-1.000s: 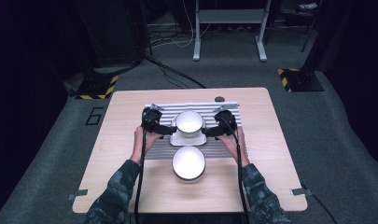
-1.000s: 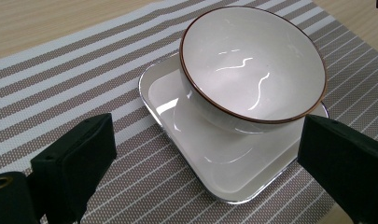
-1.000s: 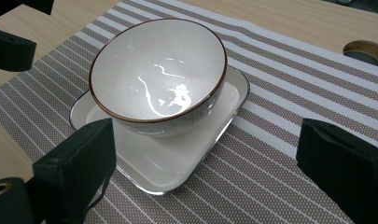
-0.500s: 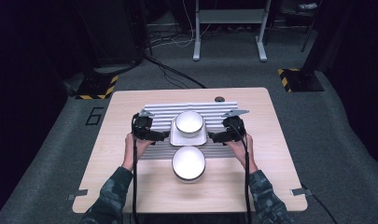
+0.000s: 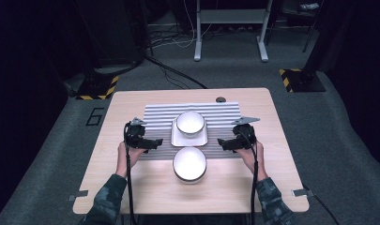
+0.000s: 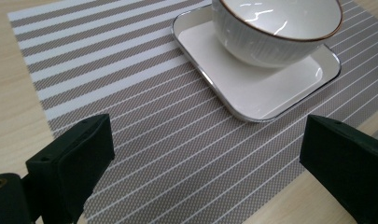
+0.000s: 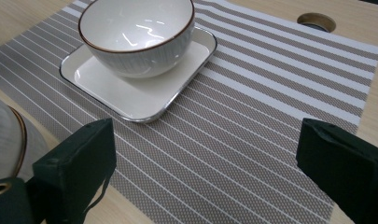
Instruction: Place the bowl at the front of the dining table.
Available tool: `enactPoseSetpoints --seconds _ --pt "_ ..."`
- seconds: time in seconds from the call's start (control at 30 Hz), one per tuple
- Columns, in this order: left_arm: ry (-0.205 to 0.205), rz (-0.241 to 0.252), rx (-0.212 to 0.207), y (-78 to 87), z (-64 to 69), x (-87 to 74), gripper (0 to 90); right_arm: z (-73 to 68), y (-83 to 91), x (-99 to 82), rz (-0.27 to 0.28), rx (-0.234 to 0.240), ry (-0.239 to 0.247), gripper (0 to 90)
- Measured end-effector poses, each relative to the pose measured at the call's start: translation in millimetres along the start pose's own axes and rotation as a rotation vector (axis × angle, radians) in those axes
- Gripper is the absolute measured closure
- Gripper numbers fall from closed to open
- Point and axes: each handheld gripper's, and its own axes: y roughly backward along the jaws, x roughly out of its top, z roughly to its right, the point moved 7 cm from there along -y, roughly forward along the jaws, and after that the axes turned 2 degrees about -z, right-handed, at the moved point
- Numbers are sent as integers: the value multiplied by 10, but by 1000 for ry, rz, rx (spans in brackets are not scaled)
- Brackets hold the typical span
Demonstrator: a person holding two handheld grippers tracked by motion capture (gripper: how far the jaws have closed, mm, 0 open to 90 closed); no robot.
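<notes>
1. I have both tongs gaping wide and empty: left gripper and right gripper flank the square white tray, which carries a gold-rimmed white ribbed bowl on the striped grey placemat.
2. A second white bowl sits just nearer me, straddling the mat's edge.
3. My next grab probably needs the jaws lined up on a rim.
4. I can read no brand or writing on the dishes.

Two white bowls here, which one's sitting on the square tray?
The far bowl, toward the back of the striped placemat. It rests on the white square tray. The near bowl sits straight on the mat's front edge, with no tray under it.
</notes>
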Motion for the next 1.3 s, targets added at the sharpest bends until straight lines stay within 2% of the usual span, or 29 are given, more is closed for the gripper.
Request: enactPoseSetpoints --seconds 0.47,0.7,1.2,1.3 --pt "28 -8 24 166 -117 -368 27 70 136 -266 -19 -35 4 44" --pt "31 -9 31 245 -152 -564 27 126 223 -473 -37 -62 -6 45" --pt "41 3 60 371 -197 -809 24 232 374 -770 -41 -104 -25 46" --pt "41 8 72 397 -205 -861 24 270 424 -859 -36 -114 -43 49"
